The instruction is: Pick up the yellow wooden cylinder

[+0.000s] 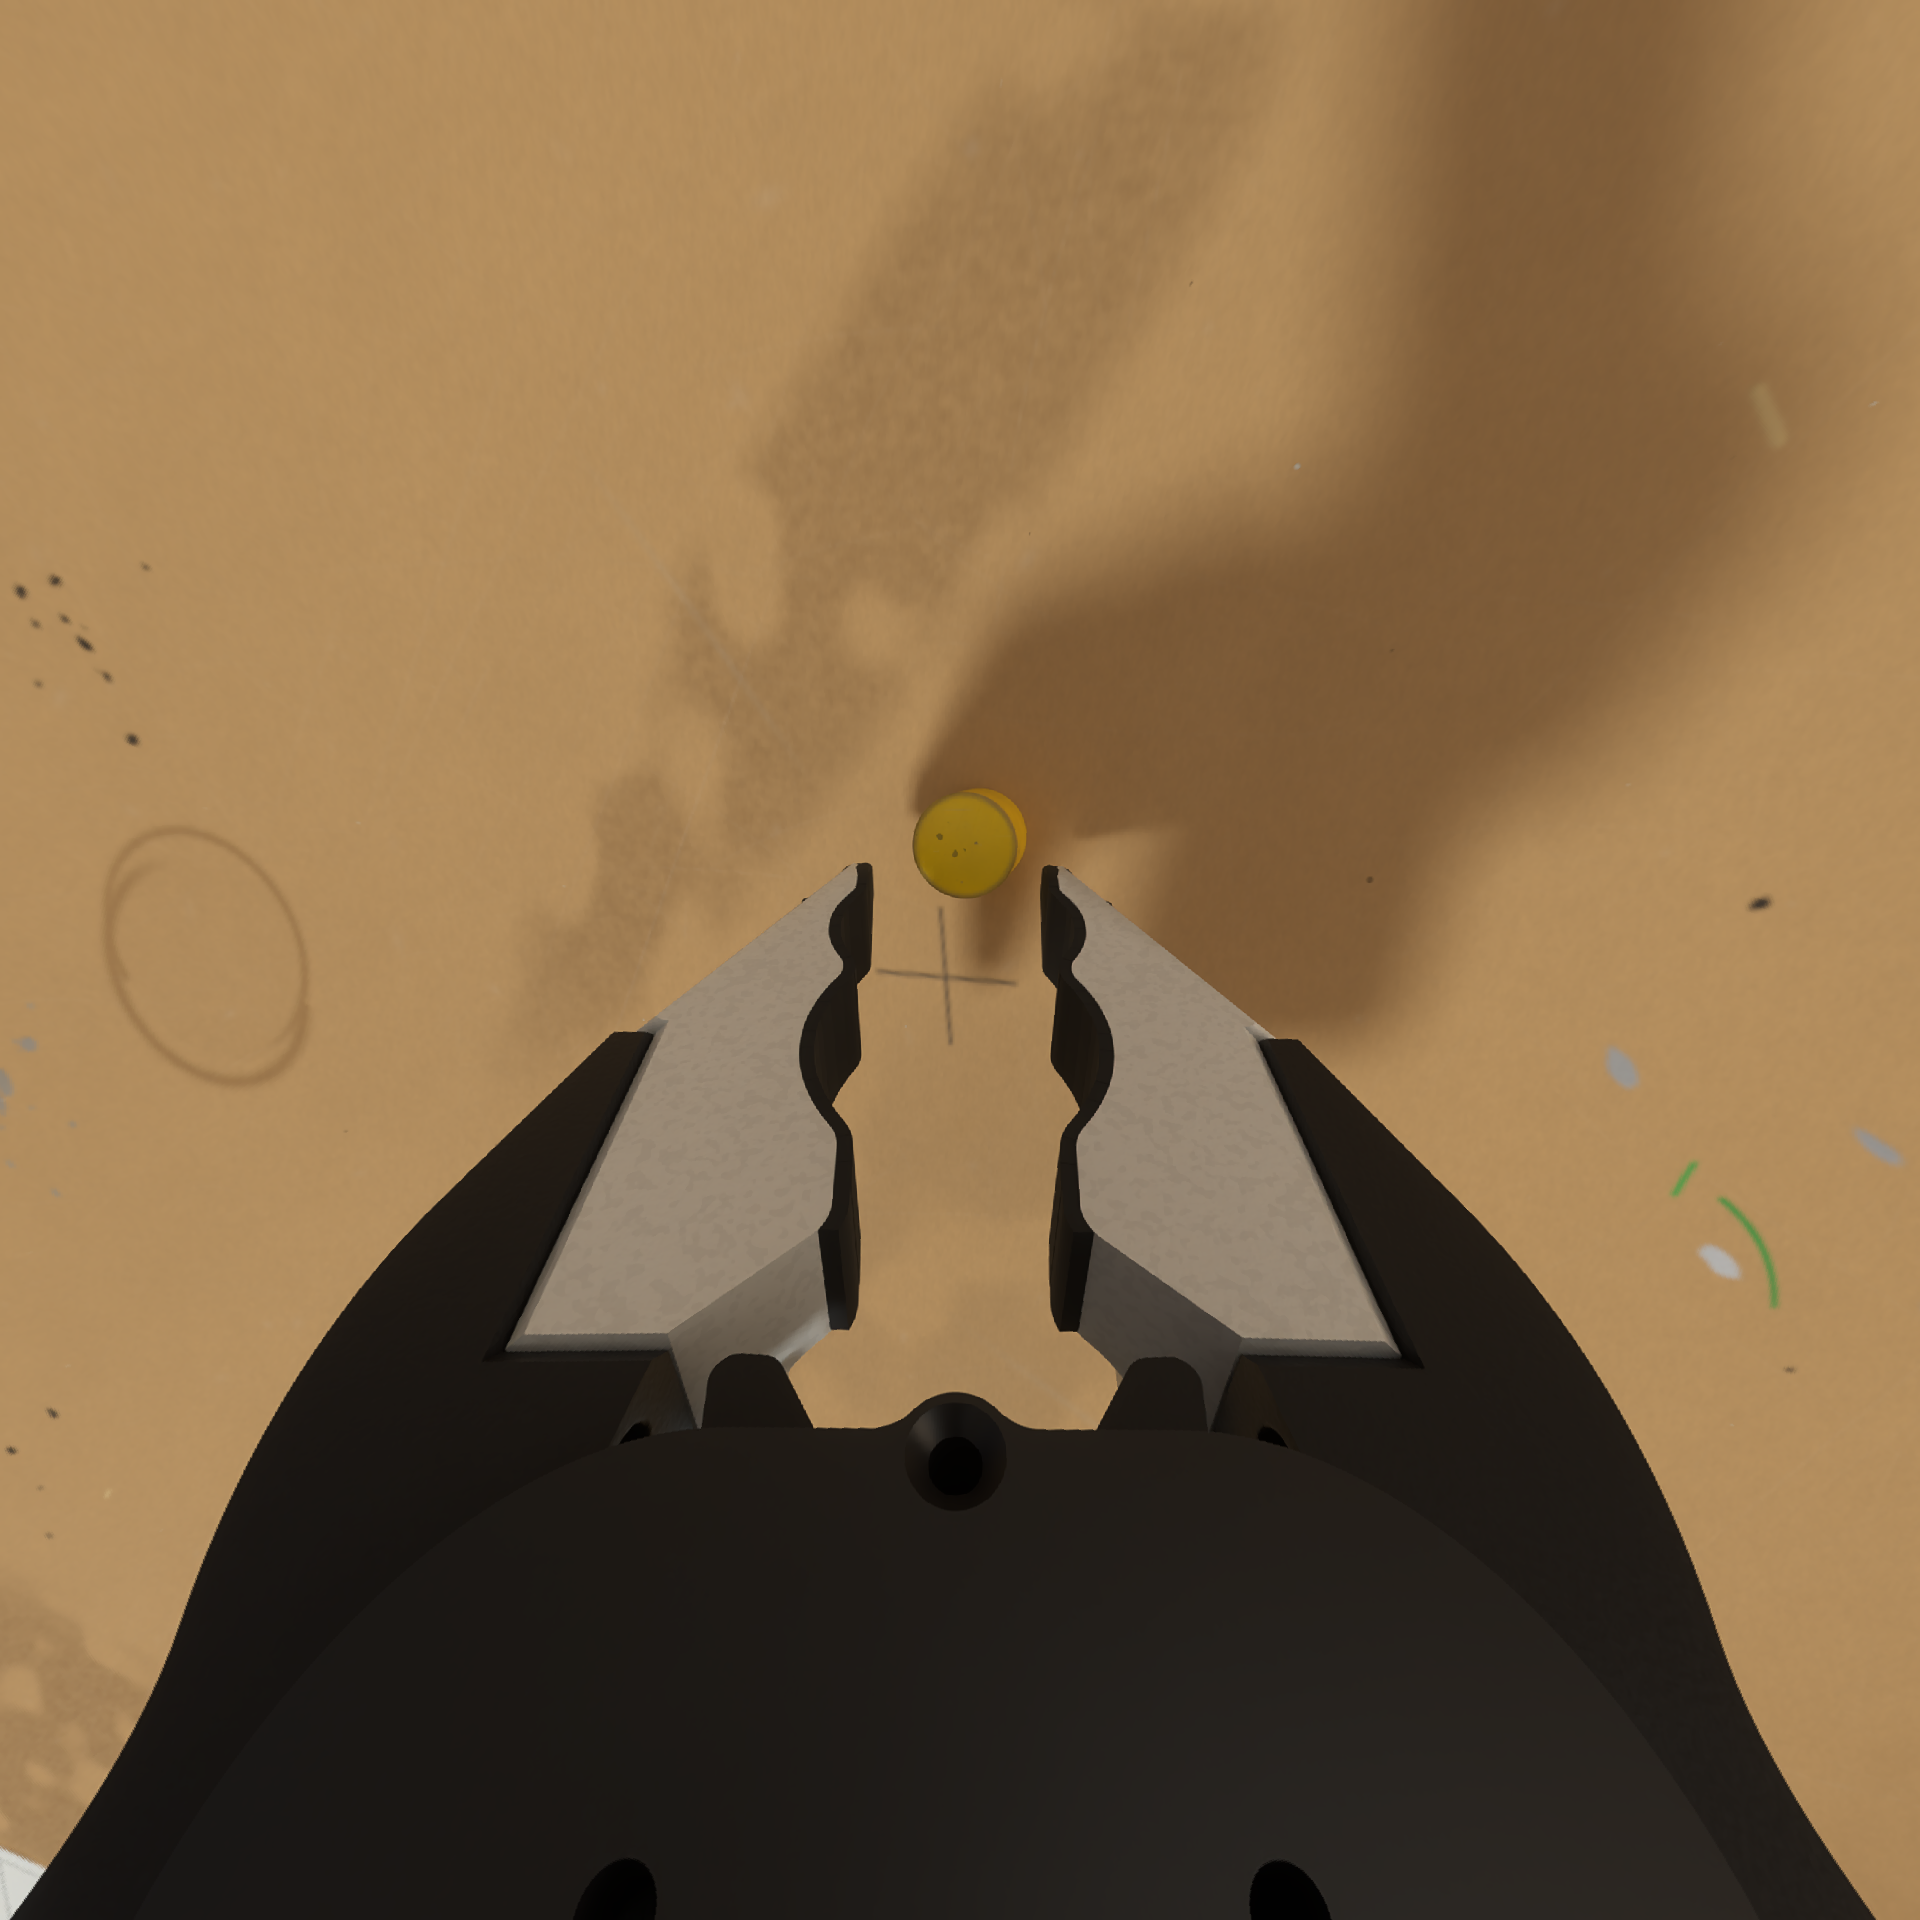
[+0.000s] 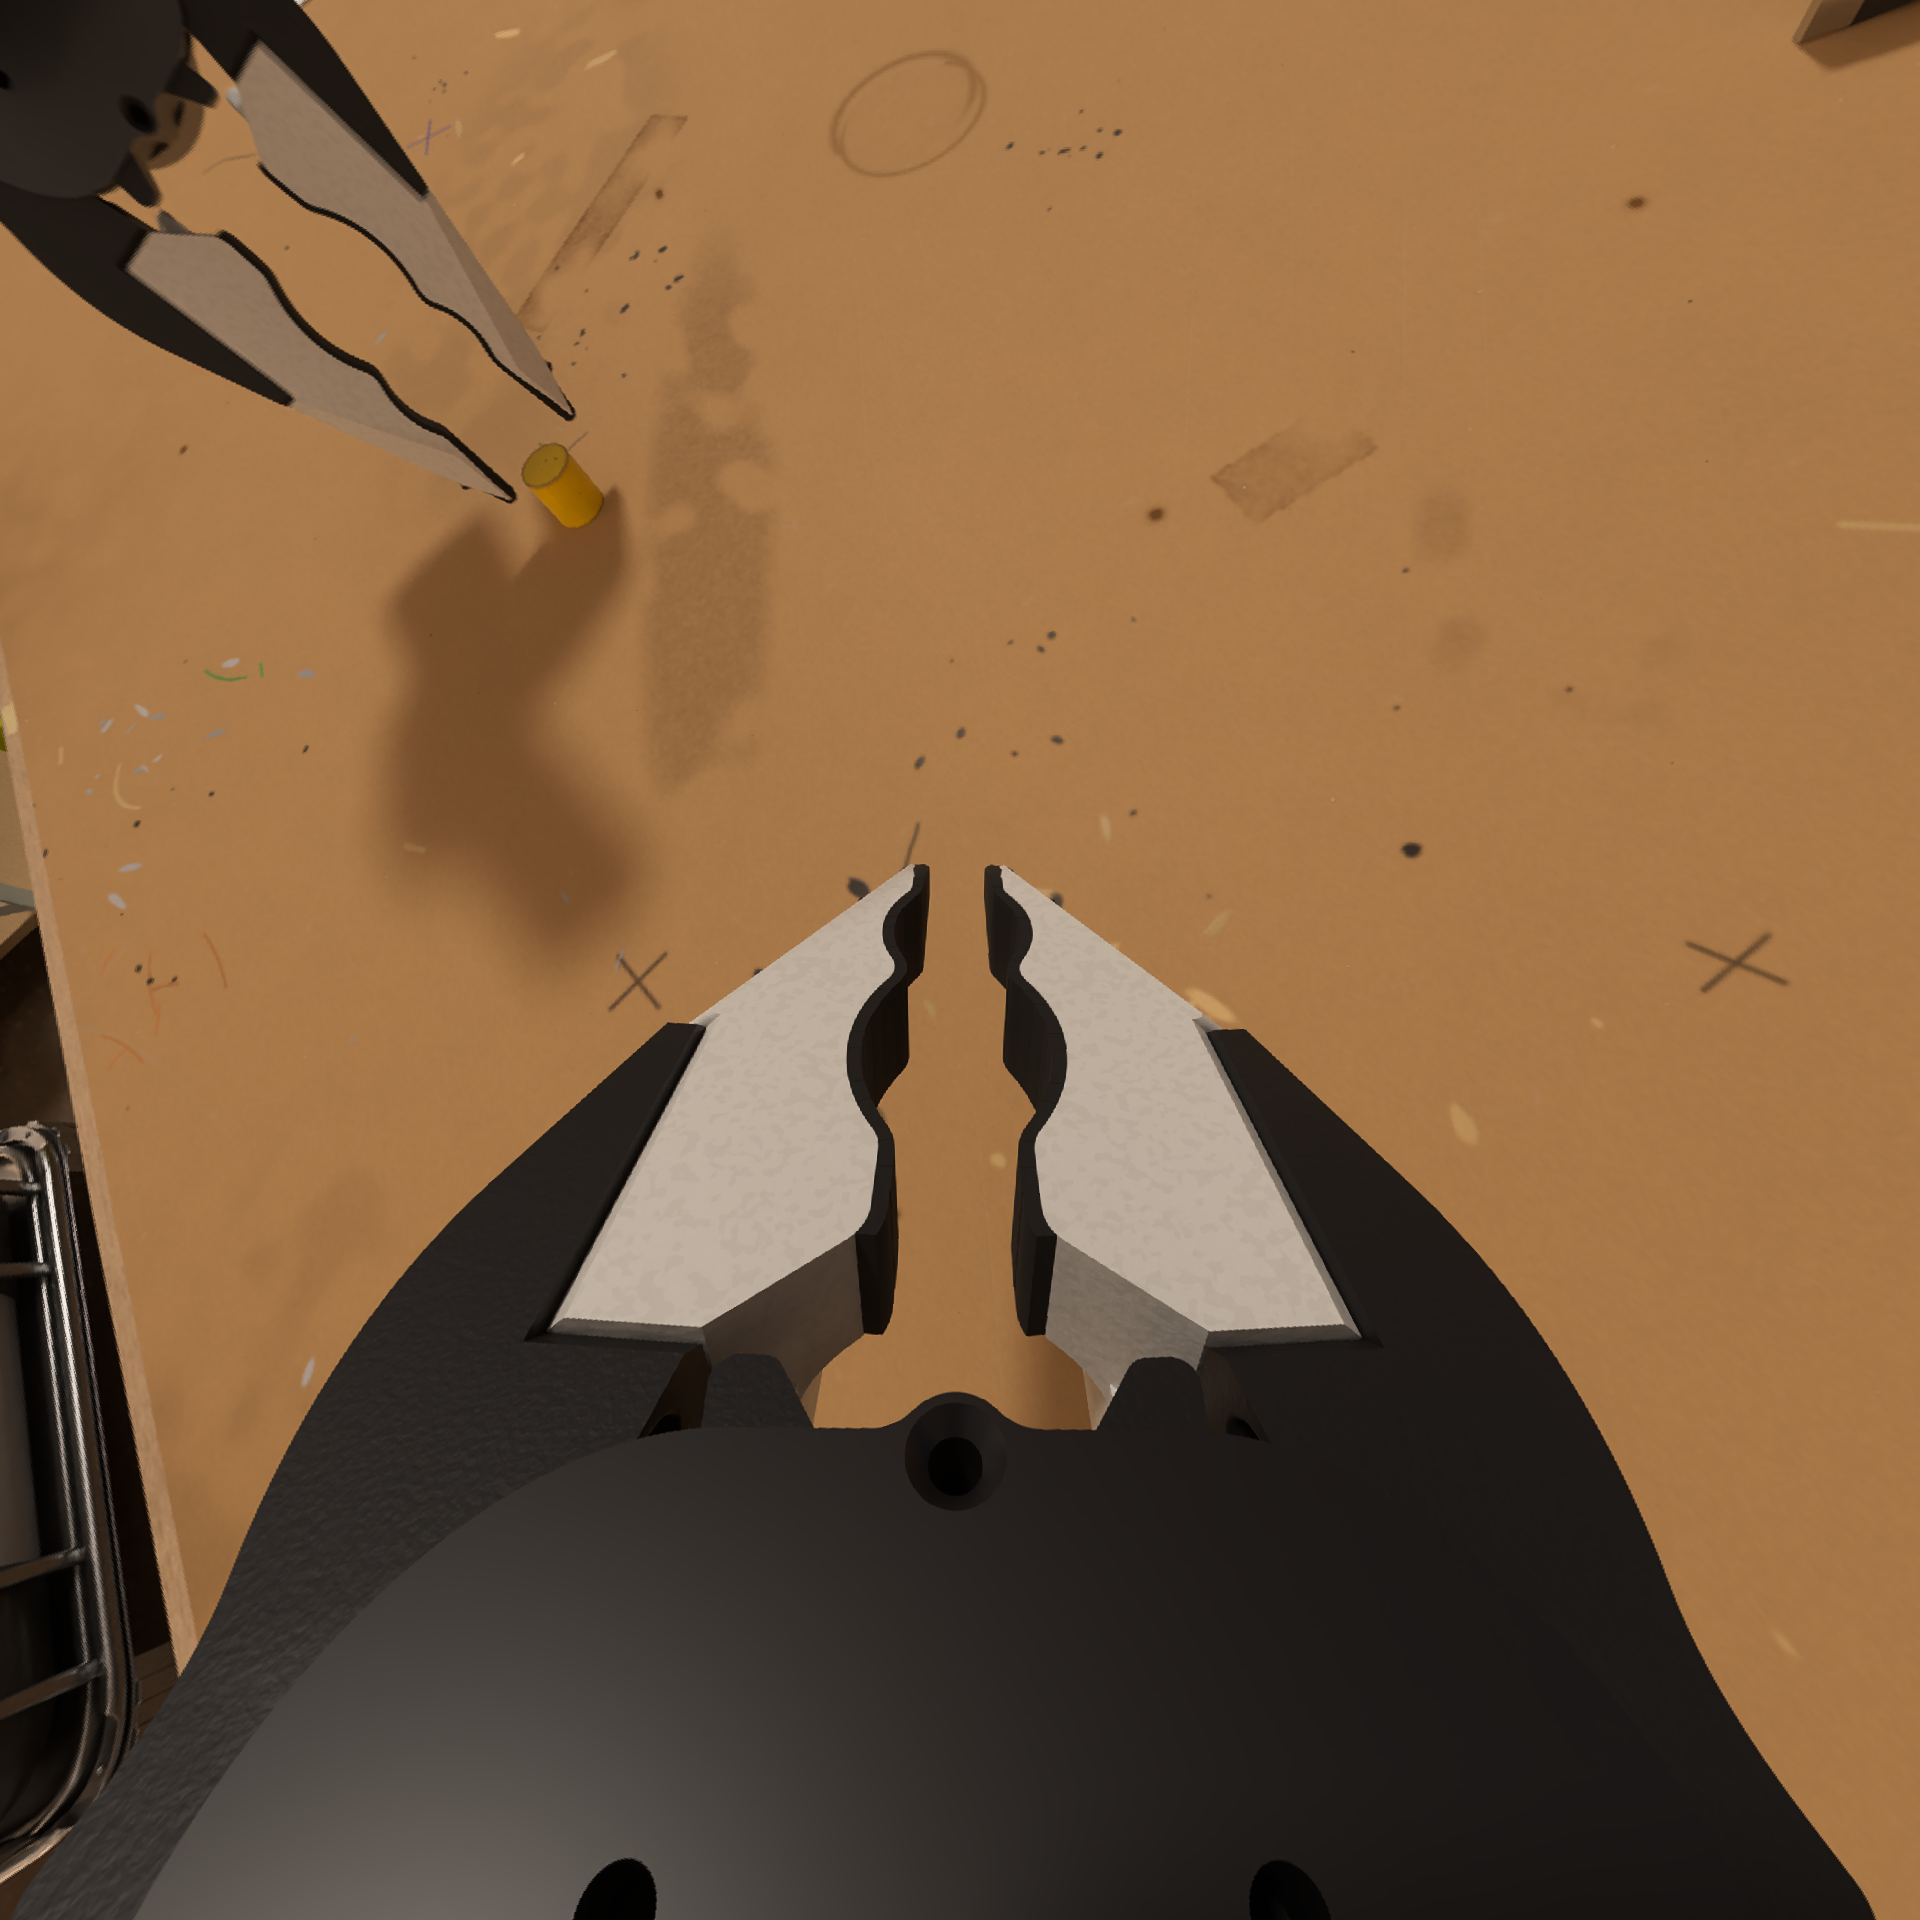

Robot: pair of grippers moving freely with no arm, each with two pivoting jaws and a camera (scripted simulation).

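The yellow wooden cylinder stands upright on the brown tabletop, seen from above in the left wrist view. My left gripper is open and empty, its fingertips just short of the cylinder and a little above it. In the right wrist view the cylinder stands at the upper left, with the left gripper angled down over it, tips on either side of its top. My right gripper is far from the cylinder, its jaws a narrow gap apart and holding nothing.
The tabletop is marked with pencil crosses, a ring stain and specks. The table's left edge runs down the right wrist view, with a dark metal rack beyond it.
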